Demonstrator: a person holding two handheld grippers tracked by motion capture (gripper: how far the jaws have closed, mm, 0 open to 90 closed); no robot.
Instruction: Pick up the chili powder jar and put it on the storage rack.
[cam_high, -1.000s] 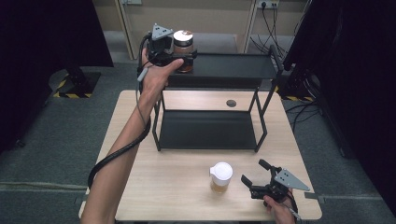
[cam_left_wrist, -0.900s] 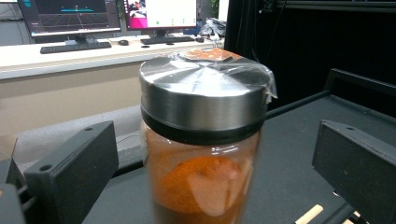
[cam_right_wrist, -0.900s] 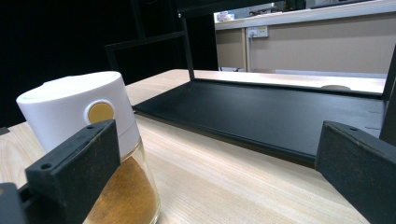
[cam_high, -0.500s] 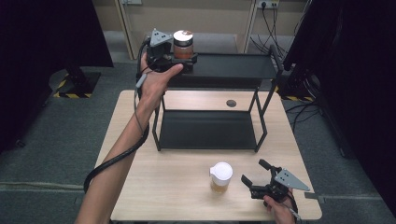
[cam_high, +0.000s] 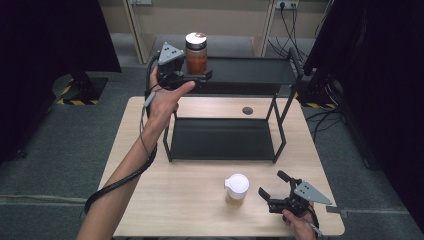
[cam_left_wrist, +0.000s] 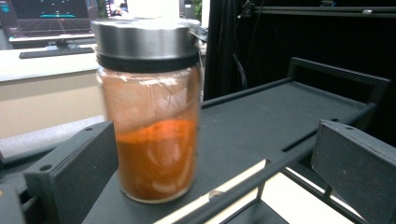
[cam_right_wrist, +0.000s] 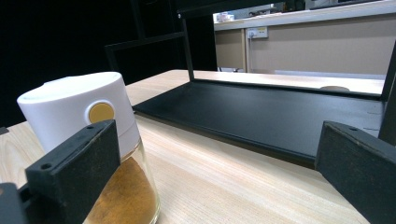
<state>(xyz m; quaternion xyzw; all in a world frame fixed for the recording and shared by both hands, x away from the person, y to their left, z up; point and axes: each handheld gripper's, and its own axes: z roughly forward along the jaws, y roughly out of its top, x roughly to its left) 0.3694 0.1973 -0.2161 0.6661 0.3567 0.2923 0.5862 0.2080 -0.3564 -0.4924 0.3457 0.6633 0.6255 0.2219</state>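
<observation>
Standing at the upper shelf's (cam_high: 250, 70) left front edge, top centre of frame, the spice jar (cam_high: 196, 52) sits between the left gripper's (cam_high: 192, 76) spread jaws; right gripper (cam_high: 273, 191) spread, lower right

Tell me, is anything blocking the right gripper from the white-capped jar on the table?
Nothing visible is. The right gripper lies open on the table just beside the jar, with bare wood between them. In the right gripper view the jar stands just past the left jaw.
</observation>
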